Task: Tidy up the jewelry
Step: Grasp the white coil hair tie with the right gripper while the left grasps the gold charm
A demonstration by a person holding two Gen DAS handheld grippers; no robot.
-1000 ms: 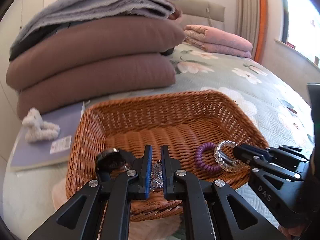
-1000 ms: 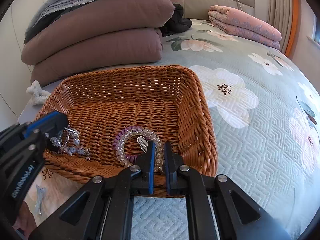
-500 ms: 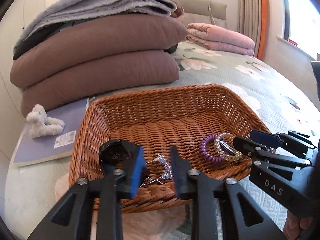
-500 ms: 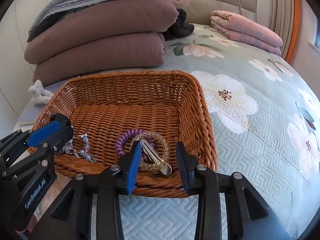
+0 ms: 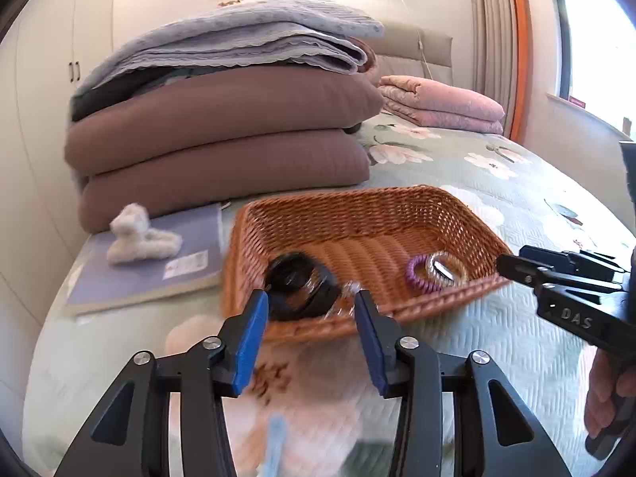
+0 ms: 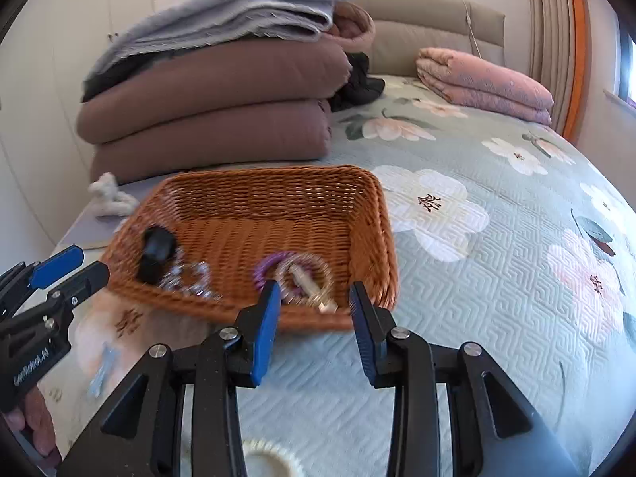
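A black watch (image 5: pixel 298 284) and a blurred beaded chain (image 6: pixel 189 276) lie at the left end of the wicker basket (image 5: pixel 357 214) on the bed (image 6: pixel 497 238); a purple coil band (image 5: pixel 421 274), bead bracelet (image 6: pixel 304 274) and clip (image 6: pixel 314 288) lie at the right. The left gripper (image 5: pixel 312 336) and right gripper (image 6: pixel 314 328) are both spread wide, holding nothing, just short of the basket's near rim.

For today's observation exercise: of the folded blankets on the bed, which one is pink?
The pink blanket lying alone near the headboard; the brown blankets and grey blanket are stacked together behind the basket.
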